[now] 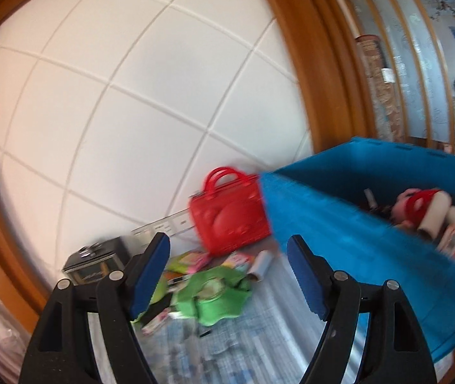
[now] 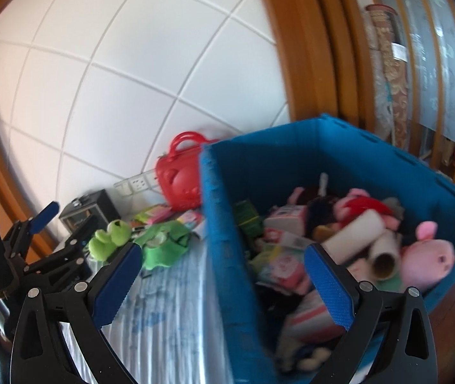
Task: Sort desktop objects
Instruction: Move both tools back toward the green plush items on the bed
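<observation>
White tiled wall behind, striped cloth (image 1: pixel 259 320) below. Blue bin (image 2: pixel 227 256) already crammed with plush and rolls, presumably the sorting target. Left gripper (image 1: pixel 227 275) spread wide, empty, aimed at green cloth (image 1: pixel 208 297) just ahead; green frog (image 2: pixel 109 235) near it, possibly unsorted. Right gripper (image 2: pixel 221 281) wide too, straddling bin's wall. Red bag (image 1: pixel 230 214) against wall.

In front of me a blue bin (image 2: pixel 237 256) stands open, heaped with a pink plush pig (image 2: pixel 426 260), paper rolls (image 2: pixel 355 233) and small packets. Left of it lie a green frog plush (image 2: pixel 109 238), a crumpled green cloth (image 1: pixel 211 294) and, against the wall, an upright red toy handbag (image 1: pixel 227 214).
</observation>
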### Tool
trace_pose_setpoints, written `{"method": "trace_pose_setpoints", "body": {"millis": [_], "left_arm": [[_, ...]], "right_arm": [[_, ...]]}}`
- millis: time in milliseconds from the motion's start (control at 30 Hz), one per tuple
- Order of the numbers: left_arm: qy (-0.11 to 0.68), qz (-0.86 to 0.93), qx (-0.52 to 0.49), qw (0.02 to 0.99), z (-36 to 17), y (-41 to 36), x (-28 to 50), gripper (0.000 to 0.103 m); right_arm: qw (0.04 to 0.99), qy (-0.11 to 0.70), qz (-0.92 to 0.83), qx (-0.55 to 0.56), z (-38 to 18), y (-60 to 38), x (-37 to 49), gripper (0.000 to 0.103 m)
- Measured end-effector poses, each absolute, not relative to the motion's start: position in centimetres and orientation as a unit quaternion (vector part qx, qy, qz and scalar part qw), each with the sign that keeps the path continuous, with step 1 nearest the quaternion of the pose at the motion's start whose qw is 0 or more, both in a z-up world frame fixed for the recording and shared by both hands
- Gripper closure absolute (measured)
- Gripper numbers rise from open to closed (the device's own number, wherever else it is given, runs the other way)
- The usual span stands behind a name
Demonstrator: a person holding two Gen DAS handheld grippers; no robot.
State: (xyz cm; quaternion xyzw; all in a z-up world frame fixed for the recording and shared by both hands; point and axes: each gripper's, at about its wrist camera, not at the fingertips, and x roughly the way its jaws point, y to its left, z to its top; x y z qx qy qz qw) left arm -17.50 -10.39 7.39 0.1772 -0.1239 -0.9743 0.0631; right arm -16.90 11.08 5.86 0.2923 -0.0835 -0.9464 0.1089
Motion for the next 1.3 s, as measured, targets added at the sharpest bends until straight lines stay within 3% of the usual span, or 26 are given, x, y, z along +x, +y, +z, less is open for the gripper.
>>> {"method": "trace_pose_setpoints", "body": {"millis": [267, 533, 833, 1100, 1300], "left_arm": [[-0.136, -0.957, 0.202, 0.16, 4.3, -24.1, -16.4, 0.027], [-0.103, -0.943, 0.231, 0.217, 1.4, -32.0, -18.4, 0.027], [-0.086, -0.94, 0.258, 0.204, -2.1, -34.6, -24.0, 0.027], [-0.104, -0.931, 0.308, 0.166, -9.4, -37.7, -28.4, 0.027], [-0.123, -0.926, 0.341, 0.104, -16.5, -39.7, -32.6, 0.027]], "right_arm": [[0.146, -0.059, -0.94, 0.302, 2.5, 0.4, -18.0, 0.001], [0.178, -0.013, -0.922, 0.344, -2.6, -6.8, -22.7, 0.001], [0.223, 0.037, -0.887, 0.403, -11.0, -13.0, -32.5, 0.001], [0.224, 0.098, -0.838, 0.488, -22.1, -19.3, -43.4, 0.001], [0.222, 0.04, -0.839, 0.495, -24.1, -17.2, -44.5, 0.001]]}}
